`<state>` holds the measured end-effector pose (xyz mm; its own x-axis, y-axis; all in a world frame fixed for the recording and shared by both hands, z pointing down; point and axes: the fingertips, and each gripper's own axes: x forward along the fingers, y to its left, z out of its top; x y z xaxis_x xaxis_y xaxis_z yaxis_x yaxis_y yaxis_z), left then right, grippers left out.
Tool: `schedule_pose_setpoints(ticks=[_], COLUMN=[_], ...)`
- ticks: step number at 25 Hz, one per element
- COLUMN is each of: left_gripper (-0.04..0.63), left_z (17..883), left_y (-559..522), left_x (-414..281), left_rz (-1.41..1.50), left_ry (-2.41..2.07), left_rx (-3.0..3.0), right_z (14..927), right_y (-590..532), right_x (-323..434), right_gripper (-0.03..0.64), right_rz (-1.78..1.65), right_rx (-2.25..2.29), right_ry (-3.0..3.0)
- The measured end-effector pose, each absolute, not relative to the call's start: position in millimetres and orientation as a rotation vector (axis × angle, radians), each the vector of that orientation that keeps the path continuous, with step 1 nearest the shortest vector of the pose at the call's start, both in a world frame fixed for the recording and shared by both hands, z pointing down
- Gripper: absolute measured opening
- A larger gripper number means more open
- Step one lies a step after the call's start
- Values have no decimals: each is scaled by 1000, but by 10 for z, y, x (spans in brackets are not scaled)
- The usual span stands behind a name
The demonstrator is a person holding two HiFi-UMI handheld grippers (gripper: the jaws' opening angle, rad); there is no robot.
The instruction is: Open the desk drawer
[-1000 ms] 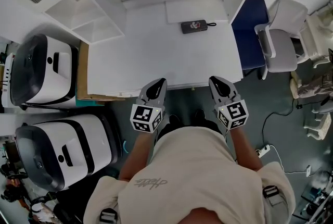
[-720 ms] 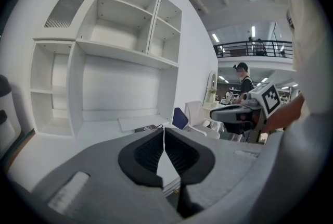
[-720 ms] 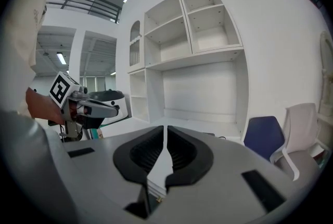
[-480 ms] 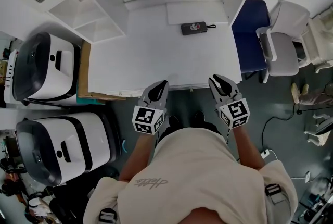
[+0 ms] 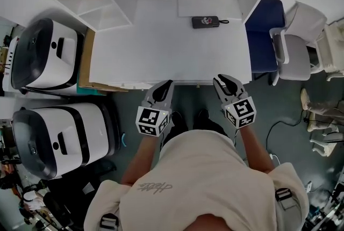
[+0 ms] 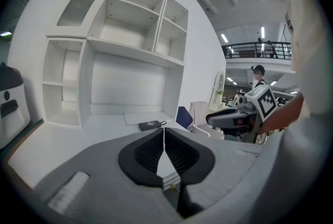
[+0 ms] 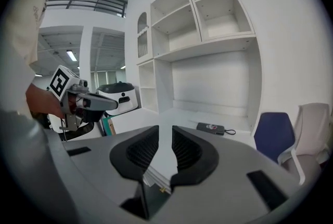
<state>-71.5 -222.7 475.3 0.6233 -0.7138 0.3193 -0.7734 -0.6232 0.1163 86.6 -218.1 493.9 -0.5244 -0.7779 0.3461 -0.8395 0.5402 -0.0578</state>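
Drawer front (image 5: 185, 85) beneath the desk's (image 5: 161, 36) near edge: runs long from 9 to 3 o'clock, sits at 12 just ahead of left gripper (image 5: 167, 84), pinched together, and right gripper (image 5: 223, 80), narrowly parted, empty, about equally near.

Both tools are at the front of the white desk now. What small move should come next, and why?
Probably lower the right tool a little and bring it forward under the front edge of the desk. Its jaws stand slightly apart, the left tool is shut, and both hover just short of that edge, holding nothing.
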Motion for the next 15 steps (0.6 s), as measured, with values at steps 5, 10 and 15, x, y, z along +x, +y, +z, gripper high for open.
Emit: schedule_pose_setpoints(ticks=[5,10,15], left_gripper=[18,18,18], left_z=[4863,4929,5037], left_y=[-2131,-2094,-2091], left_x=[-745,-779,-767], left_rz=[378,379,400], left_ry=[-1210,-1230,-1222], left_rx=[2583,2553,2525], right_z=[5484,5848,6242], right_y=[-2074,-1933,-1916], right_x=[743,652,620], right_gripper=[61,61,61], right_rz=[428,505,621], right_rx=[1231,1146,1108], right_ry=[-2430,-2390,-2320])
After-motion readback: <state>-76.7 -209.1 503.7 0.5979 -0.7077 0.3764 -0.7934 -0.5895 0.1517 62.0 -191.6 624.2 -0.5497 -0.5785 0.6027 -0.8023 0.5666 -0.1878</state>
